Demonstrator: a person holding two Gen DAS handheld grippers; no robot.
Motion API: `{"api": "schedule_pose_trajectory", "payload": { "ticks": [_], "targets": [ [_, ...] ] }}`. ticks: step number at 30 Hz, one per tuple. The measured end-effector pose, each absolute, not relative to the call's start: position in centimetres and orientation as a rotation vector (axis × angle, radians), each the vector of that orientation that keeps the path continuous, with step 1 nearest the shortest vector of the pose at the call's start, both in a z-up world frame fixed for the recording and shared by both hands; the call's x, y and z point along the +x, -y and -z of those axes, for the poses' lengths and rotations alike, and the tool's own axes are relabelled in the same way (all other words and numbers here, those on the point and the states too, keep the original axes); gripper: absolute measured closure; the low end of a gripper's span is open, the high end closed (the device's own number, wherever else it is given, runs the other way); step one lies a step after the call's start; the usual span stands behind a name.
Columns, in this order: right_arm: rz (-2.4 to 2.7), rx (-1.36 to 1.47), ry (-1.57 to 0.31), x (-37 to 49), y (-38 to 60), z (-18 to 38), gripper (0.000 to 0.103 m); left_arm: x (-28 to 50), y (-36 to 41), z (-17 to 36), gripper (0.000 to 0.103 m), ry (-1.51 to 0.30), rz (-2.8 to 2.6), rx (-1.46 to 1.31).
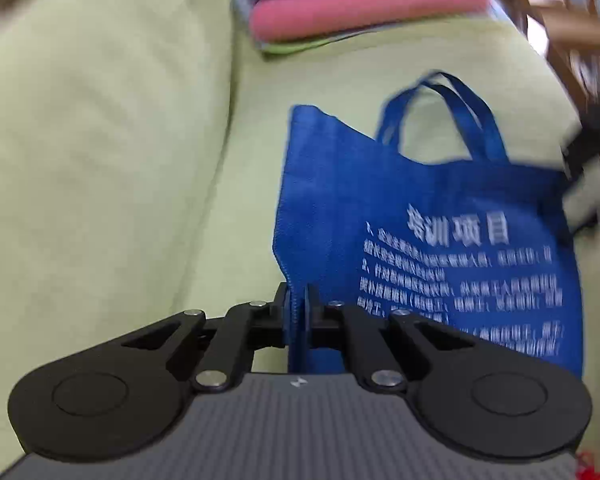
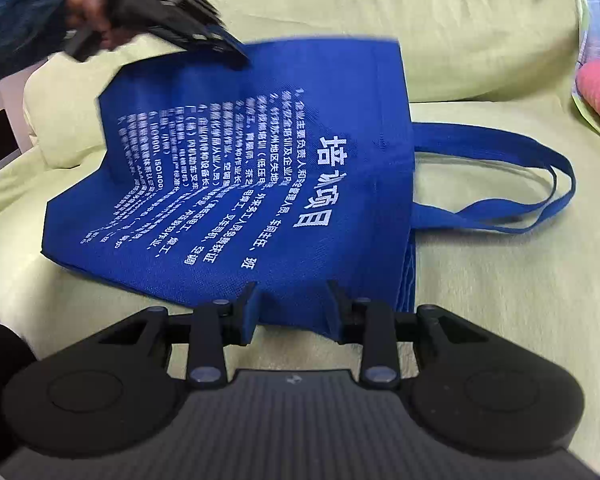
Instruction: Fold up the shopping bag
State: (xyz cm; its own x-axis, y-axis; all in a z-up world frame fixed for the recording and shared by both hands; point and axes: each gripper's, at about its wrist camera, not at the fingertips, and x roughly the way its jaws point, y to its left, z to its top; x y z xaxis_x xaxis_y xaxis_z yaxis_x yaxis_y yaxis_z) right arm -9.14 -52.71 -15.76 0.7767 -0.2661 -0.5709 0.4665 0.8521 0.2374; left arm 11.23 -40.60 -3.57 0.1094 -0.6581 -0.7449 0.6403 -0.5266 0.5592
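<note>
Nearest to me in the right wrist view, my right gripper (image 2: pixel 292 304) has its jaws standing apart, straddling the near edge of the blue non-woven shopping bag with white printed text (image 2: pixel 260 168). Fabric sits between the fingers, but they do not look closed on it, so I count this claw as wide and not yet gripping.

In the left wrist view, my left gripper (image 1: pixel 298 312) is pinched narrow on an edge of the same bag (image 1: pixel 420 240), a thin fold of blue cloth standing upright between the pads. From the right camera that gripper (image 2: pixel 220 46) shows at the far edge, lifting it so the panel rises off the pale green fabric-covered sofa (image 2: pixel 480 320) and sags in a crease toward the bottom.

The bag lies mostly flat on the seat cushion, its two blue webbing handles (image 2: pixel 500 184) trailing flat beyond the mouth. Farther off sits a stack of folded cloths, pink under dark blue (image 1: pixel 364 8).

My judgement: the fold is just starting. To do it well I would close the right claw on the near edge first, then carry the lifted edge over in one even sweep, keeping both grips level so the edges meet square. The handles may need tucking in, or they will stick out of the fold.
</note>
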Motion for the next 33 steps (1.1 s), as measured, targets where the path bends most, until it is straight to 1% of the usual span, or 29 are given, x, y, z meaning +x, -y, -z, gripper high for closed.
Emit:
{"api": "schedule_pose_trajectory", "payload": {
  "ticks": [2, 3, 5, 7, 10, 13, 16, 17, 19, 20, 21, 22, 23, 25, 26, 27, 28, 30, 33],
  "targets": [
    [0.412, 0.401, -0.549, -9.2, 52.8, 15.7, 0.073, 8.2, 36.3, 4.7, 0.099, 0.237, 1.569, 1.446],
    [0.415, 0.410, -0.548, -9.2, 52.9, 15.7, 0.073, 6.8, 34.5, 5.8, 0.099, 0.312, 1.552, 1.482],
    [0.418, 0.439, -0.544, -9.4, 53.1, 15.6, 0.073, 4.2, 31.0, 8.2, 0.099, 0.440, 1.535, 1.560],
    [0.420, 0.472, -0.543, -9.6, 53.4, 15.4, 0.073, 1.7, 28.3, 11.2, 0.099, 0.518, 1.517, 1.646],
    [0.424, 0.520, -0.536, -10.3, 53.8, 15.4, 0.073, -0.6, 26.0, 16.4, 0.097, 0.571, 1.451, 1.774],
    [0.420, 0.549, -0.529, -11.1, 54.0, 15.3, 0.074, -1.4, 24.7, 20.1, 0.097, 0.611, 1.387, 1.856],
    [0.413, 0.580, -0.519, -11.8, 54.2, 15.5, 0.074, -2.2, 24.9, 21.7, 0.096, 0.608, 1.343, 1.839],
    [0.411, 0.591, -0.513, -11.9, 54.3, 15.5, 0.074, -2.5, 25.2, 21.5, 0.094, 0.586, 1.359, 1.801],
    [0.407, 0.624, -0.497, -12.3, 54.7, 15.8, 0.076, -3.4, 25.9, 21.0, 0.084, 0.577, 1.381, 1.730],
    [0.402, 0.640, -0.489, -12.5, 54.9, 15.8, 0.076, -4.0, 26.2, 20.8, 0.081, 0.578, 1.391, 1.695],
    [0.400, 0.662, -0.485, -12.8, 55.2, 16.0, 0.079, -4.5, 26.6, 20.5, 0.075, 0.578, 1.399, 1.661],
    [0.398, 0.684, -0.481, -13.0, 55.6, 16.2, 0.084, -5.1, 26.9, 20.4, 0.072, 0.588, 1.411, 1.637],
    [0.396, 0.706, -0.477, -13.2, 56.0, 16.3, 0.086, -5.8, 27.1, 20.4, 0.072, 0.604, 1.425, 1.622],
    [0.391, 0.750, -0.469, -13.7, 56.7, 16.7, 0.096, -6.9, 27.6, 20.6, 0.072, 0.630, 1.450, 1.598],
    [0.393, 0.771, -0.468, -13.9, 57.0, 16.8, 0.099, -7.3, 27.9, 20.7, 0.072, 0.640, 1.459, 1.591],
    [0.397, 0.782, -0.469, -14.0, 57.1, 17.0, 0.103, -7.7, 28.2, 20.8, 0.074, 0.648, 1.465, 1.587],
    [0.398, 0.788, -0.468, -14.1, 57.2, 17.1, 0.103, -8.0, 28.5, 20.9, 0.087, 0.655, 1.469, 1.584],
    [0.400, 0.799, -0.465, -14.2, 57.3, 17.4, 0.103, -8.1, 28.8, 20.9, 0.102, 0.673, 1.468, 1.578],
    [0.407, 0.803, -0.462, -14.2, 57.0, 17.5, 0.103, -7.6, 28.1, 20.9, 0.103, 0.724, 1.478, 1.589]
  ]
}}
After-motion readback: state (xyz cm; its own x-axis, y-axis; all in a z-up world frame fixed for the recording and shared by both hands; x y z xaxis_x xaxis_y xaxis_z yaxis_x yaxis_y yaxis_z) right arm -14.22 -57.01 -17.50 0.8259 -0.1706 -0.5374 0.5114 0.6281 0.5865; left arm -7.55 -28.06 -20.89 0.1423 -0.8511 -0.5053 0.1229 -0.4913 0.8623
